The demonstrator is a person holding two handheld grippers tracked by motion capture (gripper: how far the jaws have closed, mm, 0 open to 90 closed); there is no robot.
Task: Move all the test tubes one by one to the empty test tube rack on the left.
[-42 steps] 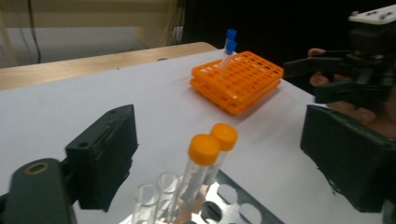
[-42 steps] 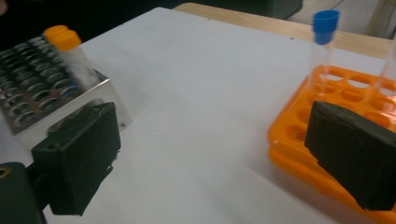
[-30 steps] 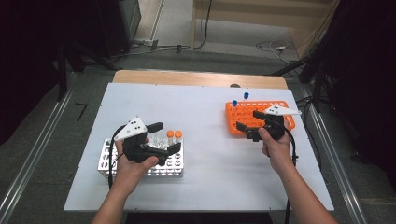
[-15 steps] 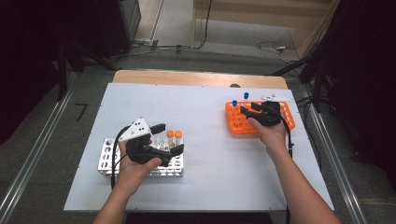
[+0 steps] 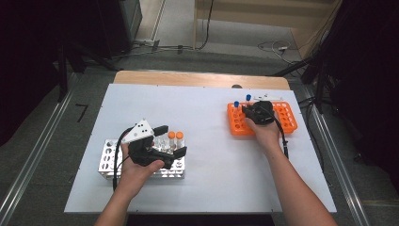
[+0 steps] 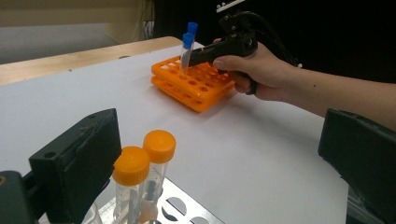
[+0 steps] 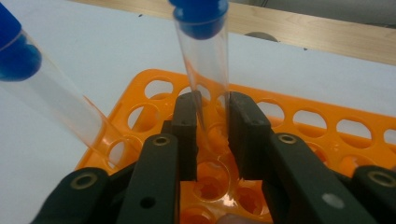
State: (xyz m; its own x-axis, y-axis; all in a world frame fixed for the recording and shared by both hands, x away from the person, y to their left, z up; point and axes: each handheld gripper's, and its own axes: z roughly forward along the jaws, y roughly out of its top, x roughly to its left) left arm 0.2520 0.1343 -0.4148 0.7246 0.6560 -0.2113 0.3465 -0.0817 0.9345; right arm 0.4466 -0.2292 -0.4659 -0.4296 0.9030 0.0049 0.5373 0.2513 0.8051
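1. Your right tool [image 7: 210, 140] has its jaws closed on the lower part of a blue-capped tube [image 7: 205, 70], which stands in a hole of the orange rack [image 7: 299, 121] just ahead of the tool. The jaws look tight on the glass; I judge the grip as holding.
2. If you are lifting this tube, pull straight along its axis so the bottom clears the hole without scraping the rack.
3. Watch the second blue-capped tube [image 7: 42, 93], which leans to the left of that tool, near it. Keep your wrist from swinging toward it.
4. Your left tool [image 5: 164, 141] hovers over the metal rack [image 5: 107, 162] with its jaws wide apart, gripping nothing. Two orange-capped tubes [image 6: 144, 163] stand between those jaws, closer to the left one.
5. Hold that left tool steady so the rack on the tabletop [image 5: 207, 165] does not shift.
6. The bottom of the gripped tube is hidden behind the jaws, so you cannot tell how deep it sits. In the high view your hand covers most of the right tool [image 5: 256, 113], and the tubes' contents are hard to make out.
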